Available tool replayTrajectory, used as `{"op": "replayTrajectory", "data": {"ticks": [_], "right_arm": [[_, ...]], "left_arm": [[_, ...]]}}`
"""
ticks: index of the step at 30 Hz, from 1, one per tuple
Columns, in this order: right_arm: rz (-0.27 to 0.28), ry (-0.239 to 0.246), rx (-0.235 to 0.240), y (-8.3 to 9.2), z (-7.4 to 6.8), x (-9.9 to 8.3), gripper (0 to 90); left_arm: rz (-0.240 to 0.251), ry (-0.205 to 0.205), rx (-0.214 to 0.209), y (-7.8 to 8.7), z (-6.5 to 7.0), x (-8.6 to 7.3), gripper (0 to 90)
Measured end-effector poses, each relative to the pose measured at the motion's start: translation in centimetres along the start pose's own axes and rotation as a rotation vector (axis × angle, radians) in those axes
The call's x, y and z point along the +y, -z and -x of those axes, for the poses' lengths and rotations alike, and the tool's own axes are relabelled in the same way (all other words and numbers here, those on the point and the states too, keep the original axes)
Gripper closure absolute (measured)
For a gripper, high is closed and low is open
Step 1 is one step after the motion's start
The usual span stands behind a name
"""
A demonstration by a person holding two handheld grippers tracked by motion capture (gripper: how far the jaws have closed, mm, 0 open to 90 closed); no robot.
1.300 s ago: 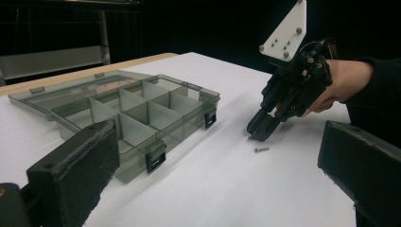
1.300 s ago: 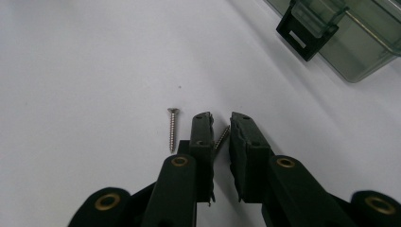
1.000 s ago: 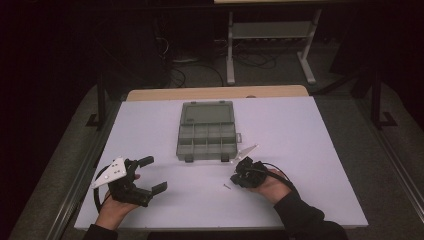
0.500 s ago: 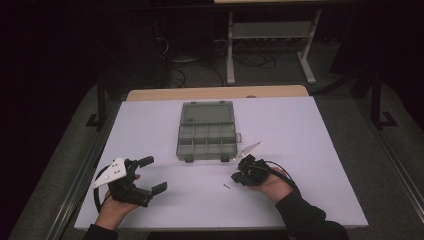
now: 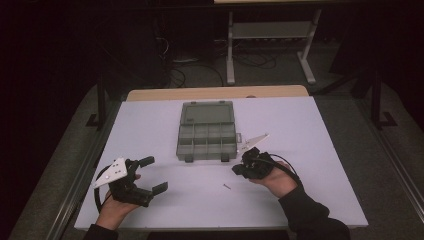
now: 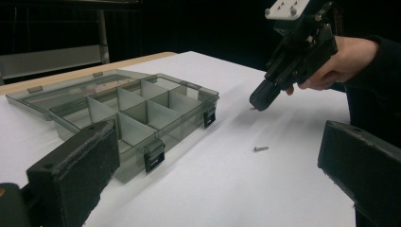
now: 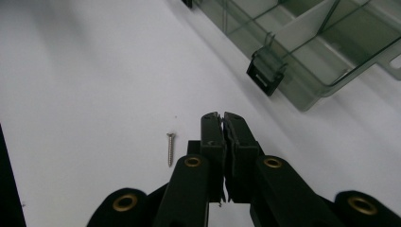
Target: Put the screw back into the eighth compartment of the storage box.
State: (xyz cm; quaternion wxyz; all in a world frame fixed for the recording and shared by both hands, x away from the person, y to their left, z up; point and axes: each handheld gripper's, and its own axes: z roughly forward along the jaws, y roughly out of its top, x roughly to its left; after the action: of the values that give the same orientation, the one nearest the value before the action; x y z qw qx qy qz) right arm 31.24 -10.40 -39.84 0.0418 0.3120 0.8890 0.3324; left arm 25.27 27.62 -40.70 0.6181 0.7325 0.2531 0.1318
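Observation:
A smoky grey compartment box (image 5: 206, 131) lies open at the table's middle, its lid folded back. My right gripper (image 5: 237, 169) hovers just off the box's near right corner, jaws pressed together (image 7: 222, 119). A thin metal sliver that looks like a small screw pokes out under its tip (image 6: 253, 108). A second loose screw (image 5: 226, 186) lies on the white table beside it (image 7: 170, 148) (image 6: 260, 148). My left gripper (image 5: 154, 175) rests at the near left, open, its pads (image 6: 75, 172) wide apart with nothing between them.
The white table top (image 5: 310, 150) is bordered by metal rails. A wooden strip (image 5: 215, 93) runs along the table's far edge. Beyond it stand a metal stand (image 5: 270, 35) and cables on the dark floor. The box's latches (image 7: 265, 71) face the near side.
The right gripper has crept slightly left and toward the box. The left gripper and the box have stayed where they were.

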Motion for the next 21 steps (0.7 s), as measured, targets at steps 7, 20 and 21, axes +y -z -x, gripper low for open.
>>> {"op": "replayTrajectory", "data": {"ticks": [7,20,21], "right_arm": [[0.025,0.003,-0.007,0.8,0.3,0.6,86.4],[0.08,0.01,-0.028,2.2,0.8,2.5,86.4],[0.083,0.016,-0.031,2.2,0.8,2.6,86.4]], "left_arm": [[-0.001,0.003,0.0,0.0,0.0,0.0,0.0],[0.003,0.008,-0.001,-0.1,0.0,0.0,0.0],[0.001,0.008,-0.001,-0.1,0.0,0.0,0.0]]}}
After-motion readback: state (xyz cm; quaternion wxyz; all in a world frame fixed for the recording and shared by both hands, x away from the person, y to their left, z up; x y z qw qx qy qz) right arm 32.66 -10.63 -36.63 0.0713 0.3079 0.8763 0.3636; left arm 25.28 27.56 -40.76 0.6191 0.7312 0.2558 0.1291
